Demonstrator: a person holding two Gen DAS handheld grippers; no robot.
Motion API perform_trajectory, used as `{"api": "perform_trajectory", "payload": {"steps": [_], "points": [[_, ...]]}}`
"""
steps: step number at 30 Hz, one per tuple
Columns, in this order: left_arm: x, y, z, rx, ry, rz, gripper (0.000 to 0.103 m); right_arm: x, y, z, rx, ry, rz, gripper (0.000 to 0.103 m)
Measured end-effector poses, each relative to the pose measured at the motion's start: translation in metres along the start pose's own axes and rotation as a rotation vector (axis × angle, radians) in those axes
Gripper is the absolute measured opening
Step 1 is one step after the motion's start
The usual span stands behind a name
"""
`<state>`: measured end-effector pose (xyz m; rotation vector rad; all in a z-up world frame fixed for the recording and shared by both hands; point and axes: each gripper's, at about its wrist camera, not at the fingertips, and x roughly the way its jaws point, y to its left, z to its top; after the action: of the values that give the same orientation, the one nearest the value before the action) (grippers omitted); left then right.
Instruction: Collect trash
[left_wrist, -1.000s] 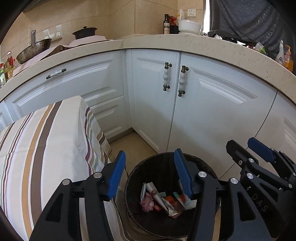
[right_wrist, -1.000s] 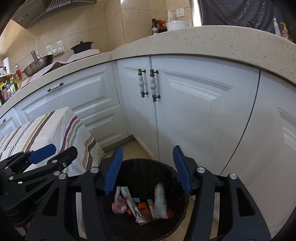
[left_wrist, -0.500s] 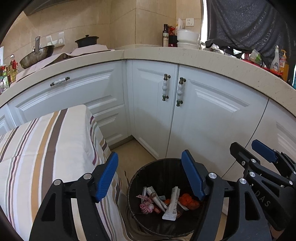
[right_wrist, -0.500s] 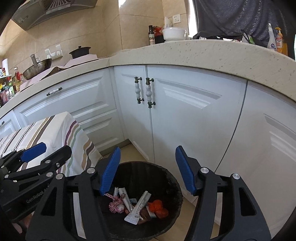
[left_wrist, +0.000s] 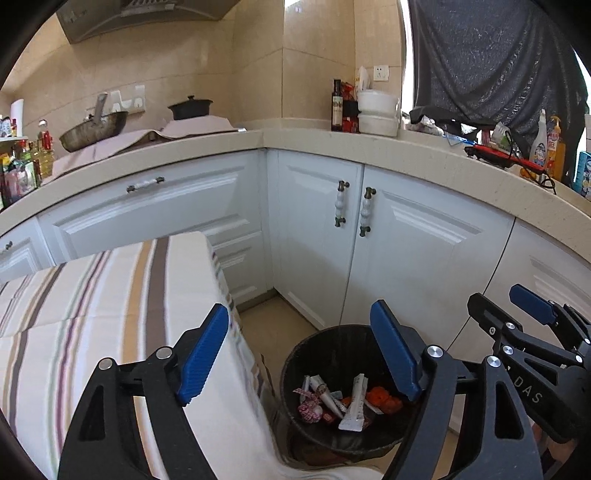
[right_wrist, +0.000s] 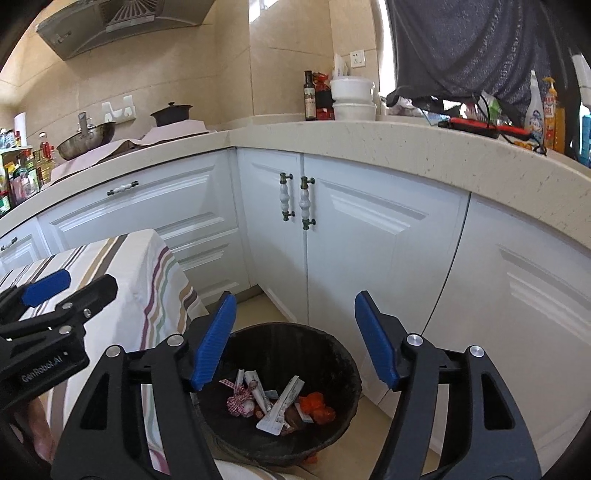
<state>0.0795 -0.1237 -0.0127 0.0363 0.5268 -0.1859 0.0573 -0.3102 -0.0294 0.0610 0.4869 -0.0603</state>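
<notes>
Above trash bin (right_wrist: 347, 369), tongs (right_wrist: 295, 339) wide, empty

readable stuff: "GenRobot.AI" on the left gripper (right_wrist: 44, 299), left edge of frame | "DAS" on the right gripper (left_wrist: 517, 317), lower right | bottle labels too blurry

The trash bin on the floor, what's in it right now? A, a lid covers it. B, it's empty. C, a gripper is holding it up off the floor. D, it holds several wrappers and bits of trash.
D: the black trash bin stands open by the cabinets with a white wrapper, an orange scrap and other trash lying at its bottom.
</notes>
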Motion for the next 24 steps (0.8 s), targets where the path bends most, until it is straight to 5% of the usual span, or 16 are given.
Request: {"api": "perform_trajectory", "payload": {"steps": [24], "points": [[-0.092, 0.070, -0.029, -0.017, -0.079, 0.095, 0.085, -0.083, 0.060, -0.018, -0.055, -0.028, 0.057, 0.077]]}}
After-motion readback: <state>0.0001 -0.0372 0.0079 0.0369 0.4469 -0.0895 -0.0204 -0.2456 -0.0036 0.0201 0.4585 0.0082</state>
